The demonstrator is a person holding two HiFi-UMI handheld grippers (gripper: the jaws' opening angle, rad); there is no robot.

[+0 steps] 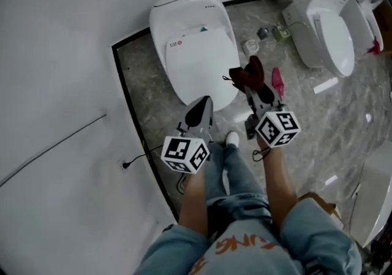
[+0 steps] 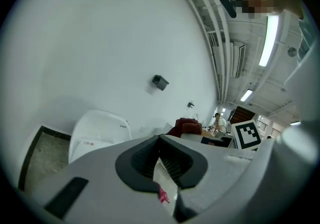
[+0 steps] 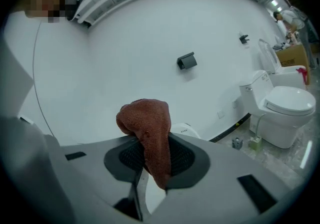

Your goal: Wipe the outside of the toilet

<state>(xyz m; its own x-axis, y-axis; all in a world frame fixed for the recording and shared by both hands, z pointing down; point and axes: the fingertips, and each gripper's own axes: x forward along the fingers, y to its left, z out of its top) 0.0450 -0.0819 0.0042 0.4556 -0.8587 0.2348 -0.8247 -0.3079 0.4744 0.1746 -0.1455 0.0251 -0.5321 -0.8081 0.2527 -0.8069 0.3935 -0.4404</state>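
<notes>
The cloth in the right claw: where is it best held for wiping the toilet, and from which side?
Hold it across its bunched middle, as the right claw does now: jaws shut on the cloth, a wad standing past the tips, a tail hanging below. Probably come in behind the wad, so that cloth and not jaw meets the toilet.

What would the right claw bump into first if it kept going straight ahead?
Probably the white wall: the right claw, shut on the red cloth, aims at it past the toilet. Depth is unclear; it might brush the toilet first.
</notes>
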